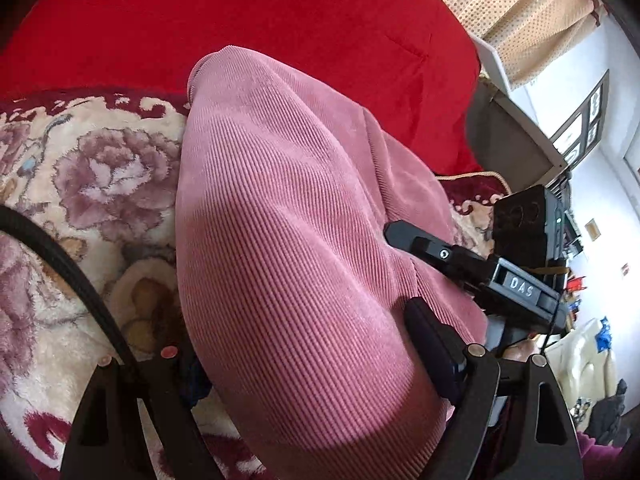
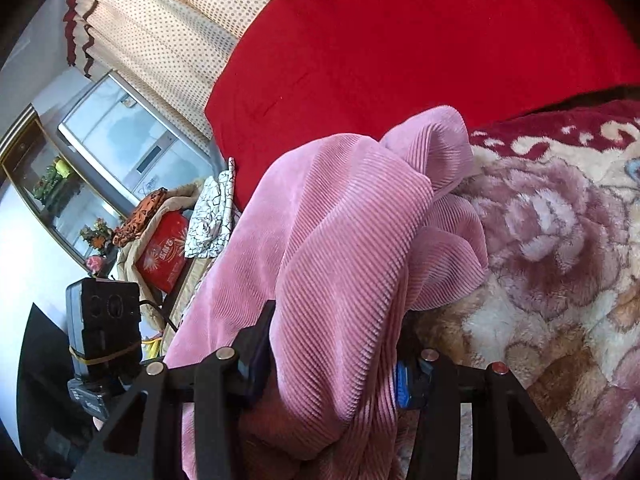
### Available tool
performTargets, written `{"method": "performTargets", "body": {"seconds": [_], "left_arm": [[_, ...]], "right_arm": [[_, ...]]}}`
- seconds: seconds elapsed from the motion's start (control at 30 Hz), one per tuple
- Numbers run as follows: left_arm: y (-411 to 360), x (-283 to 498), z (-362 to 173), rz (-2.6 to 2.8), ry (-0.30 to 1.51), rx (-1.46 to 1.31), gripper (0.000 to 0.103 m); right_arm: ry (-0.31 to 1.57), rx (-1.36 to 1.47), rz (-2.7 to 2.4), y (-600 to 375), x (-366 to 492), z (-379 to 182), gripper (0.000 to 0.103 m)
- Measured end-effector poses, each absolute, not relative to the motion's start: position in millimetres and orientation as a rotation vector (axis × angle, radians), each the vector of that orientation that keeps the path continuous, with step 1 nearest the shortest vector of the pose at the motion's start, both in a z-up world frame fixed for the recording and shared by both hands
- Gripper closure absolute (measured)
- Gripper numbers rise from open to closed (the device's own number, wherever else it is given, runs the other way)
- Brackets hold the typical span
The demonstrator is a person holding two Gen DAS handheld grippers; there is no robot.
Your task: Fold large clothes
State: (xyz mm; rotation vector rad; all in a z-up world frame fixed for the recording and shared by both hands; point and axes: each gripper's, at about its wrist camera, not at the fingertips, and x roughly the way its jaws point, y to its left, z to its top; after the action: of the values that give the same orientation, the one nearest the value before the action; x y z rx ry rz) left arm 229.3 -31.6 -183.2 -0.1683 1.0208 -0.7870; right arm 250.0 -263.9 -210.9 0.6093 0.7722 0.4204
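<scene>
A large pink corduroy garment [image 1: 288, 240] lies bunched over a floral blanket [image 1: 80, 184] on a bed. In the left wrist view my left gripper [image 1: 304, 364] is shut on a thick fold of it; cloth fills the gap between the fingers [image 1: 432, 348]. The other gripper's black body [image 1: 480, 268] rests against the garment's right side. In the right wrist view the garment [image 2: 332, 248] drapes over my right gripper [image 2: 332, 360], which is shut on a fold; its far end [image 2: 436, 140] is crumpled on the blanket [image 2: 560, 240].
A red cover [image 1: 280, 20] lies beyond the garment, also in the right wrist view [image 2: 400, 40]. Dotted curtains [image 2: 168, 28], a glass cabinet [image 2: 120, 148] and a red box [image 2: 164, 252] stand at the left. A black cable [image 1: 72, 276] crosses the blanket.
</scene>
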Motion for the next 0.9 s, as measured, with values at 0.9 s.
{"method": "performTargets", "body": {"seconds": [0.9], "left_arm": [[-51.8, 228.7, -184.3, -0.718, 0.99, -0.071, 0.015]], "right_arm": [[0.828, 0.591, 0.393, -260.3, 255.2, -216.1, 0.052]]}}
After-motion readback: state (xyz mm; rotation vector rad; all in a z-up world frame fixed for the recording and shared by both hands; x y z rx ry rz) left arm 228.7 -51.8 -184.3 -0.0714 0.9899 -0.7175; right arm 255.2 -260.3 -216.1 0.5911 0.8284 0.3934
